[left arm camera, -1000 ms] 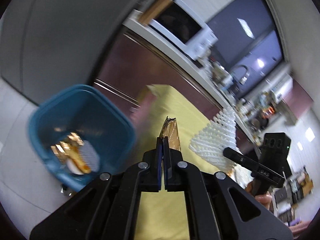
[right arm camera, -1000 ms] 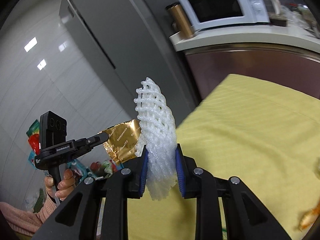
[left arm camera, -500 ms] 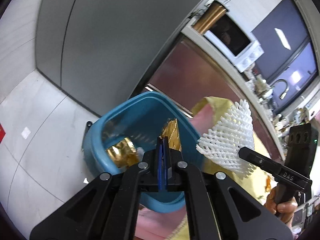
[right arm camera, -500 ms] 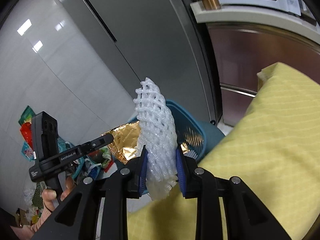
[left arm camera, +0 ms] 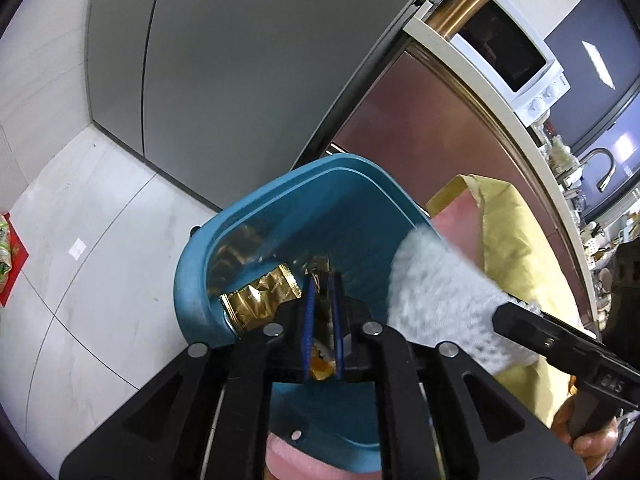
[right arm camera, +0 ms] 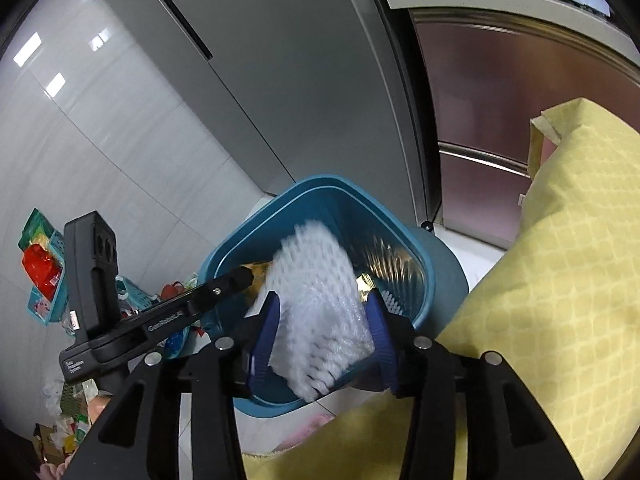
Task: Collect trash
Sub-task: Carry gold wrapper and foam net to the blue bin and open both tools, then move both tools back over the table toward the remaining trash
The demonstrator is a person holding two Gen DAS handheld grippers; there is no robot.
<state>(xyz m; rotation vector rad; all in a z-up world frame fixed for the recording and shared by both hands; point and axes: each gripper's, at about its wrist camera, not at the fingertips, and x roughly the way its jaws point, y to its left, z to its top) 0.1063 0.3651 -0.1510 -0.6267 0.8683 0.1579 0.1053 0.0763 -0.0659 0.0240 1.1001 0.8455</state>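
Beside grey cabinets, both tongs have just been opening over the blue bin (left arm camera: 192, 280): gold wrapper (left arm camera: 322, 320) and, seemingly, foam net (right arm camera: 316, 312) slipping loose.

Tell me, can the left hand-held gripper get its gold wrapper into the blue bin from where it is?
Probably yes. The left hand-held gripper sits right over the open blue bin, its jaws have just been opening around the gold wrapper, and nothing covers the bin. Only the white foam net hangs alongside.

My left gripper (left arm camera: 322, 312) pointed steeply down, its jaws just parted a sliver. My right gripper (right arm camera: 322, 340) tilted down beside it, jaws just spread about halfway. My right hand (left arm camera: 592, 436) showed only as fingers wrapped round its handle.
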